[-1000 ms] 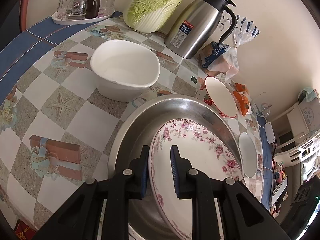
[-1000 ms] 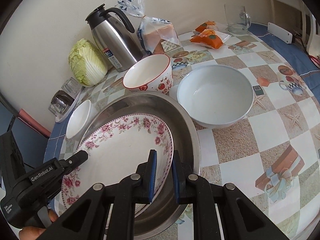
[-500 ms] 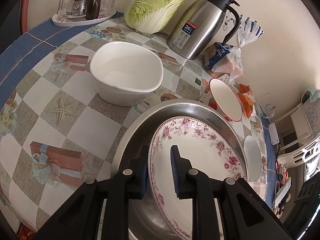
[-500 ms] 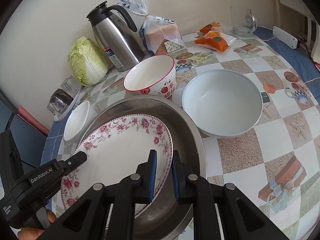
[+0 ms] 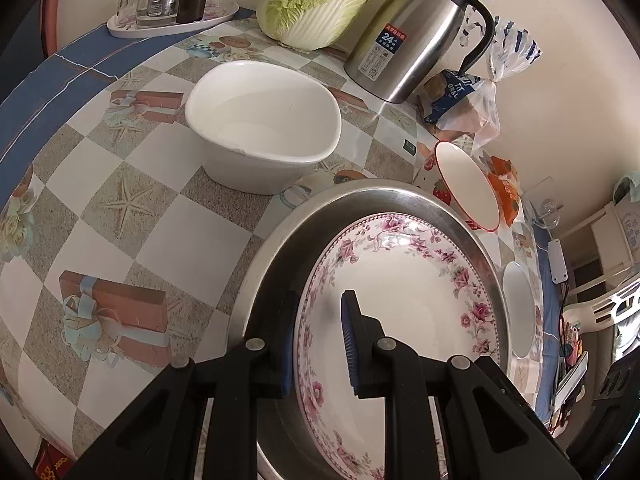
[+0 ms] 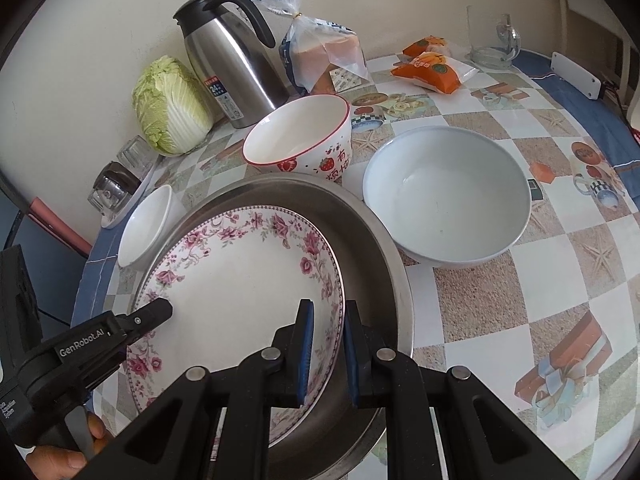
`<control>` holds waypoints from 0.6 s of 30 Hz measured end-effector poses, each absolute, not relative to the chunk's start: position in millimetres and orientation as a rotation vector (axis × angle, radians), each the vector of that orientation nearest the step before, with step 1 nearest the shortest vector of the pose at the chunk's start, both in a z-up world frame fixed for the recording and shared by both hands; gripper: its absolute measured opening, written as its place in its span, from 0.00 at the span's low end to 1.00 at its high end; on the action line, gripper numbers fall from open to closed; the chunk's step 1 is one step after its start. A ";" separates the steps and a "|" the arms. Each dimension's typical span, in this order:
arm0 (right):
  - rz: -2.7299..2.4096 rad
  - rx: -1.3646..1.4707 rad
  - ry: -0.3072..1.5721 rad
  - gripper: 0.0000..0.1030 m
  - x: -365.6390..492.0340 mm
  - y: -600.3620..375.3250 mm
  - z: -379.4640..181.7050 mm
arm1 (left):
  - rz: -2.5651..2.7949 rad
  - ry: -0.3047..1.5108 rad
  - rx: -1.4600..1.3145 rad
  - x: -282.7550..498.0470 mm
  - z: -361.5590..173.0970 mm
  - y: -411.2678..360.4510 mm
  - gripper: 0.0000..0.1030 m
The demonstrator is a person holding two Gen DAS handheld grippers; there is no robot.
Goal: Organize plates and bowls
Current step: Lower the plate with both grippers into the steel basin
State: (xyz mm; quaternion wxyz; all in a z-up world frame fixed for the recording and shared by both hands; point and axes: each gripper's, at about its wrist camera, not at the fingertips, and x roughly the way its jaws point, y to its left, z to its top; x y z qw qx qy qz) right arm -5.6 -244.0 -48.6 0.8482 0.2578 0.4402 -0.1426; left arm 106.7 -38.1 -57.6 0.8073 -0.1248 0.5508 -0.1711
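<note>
Both grippers clamp opposite rims of the floral plate (image 6: 240, 280), which sits in the steel pan (image 6: 384, 256): the left gripper (image 5: 320, 344) on one side, the right gripper (image 6: 326, 352) on the other. Bowls (image 6: 448, 200) wait beyond. Whether the plate touches the pan is unclear.

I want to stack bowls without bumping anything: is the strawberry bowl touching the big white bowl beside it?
Apart. In the right wrist view a strip of tablecloth shows between the strawberry bowl and the big white bowl.
</note>
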 end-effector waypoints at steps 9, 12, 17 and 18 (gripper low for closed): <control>-0.316 0.516 0.948 0.15 -5.0 -243.0 -51.7 | -0.371 1.182 -0.241 107.5 -57.8 -41.6 0.20; -0.323 0.485 0.953 0.17 -3.9 -240.0 -51.0 | -0.373 1.183 -0.226 107.9 -58.5 -43.9 0.22; -0.341 0.420 0.966 0.17 -1.2 -233.9 -49.4 | -0.367 1.181 -0.186 107.4 -58.5 -46.7 0.22; -0.344 0.408 0.968 0.17 -0.7 -233.1 -49.2 | -0.365 1.181 -0.173 107.3 -58.3 -47.8 0.22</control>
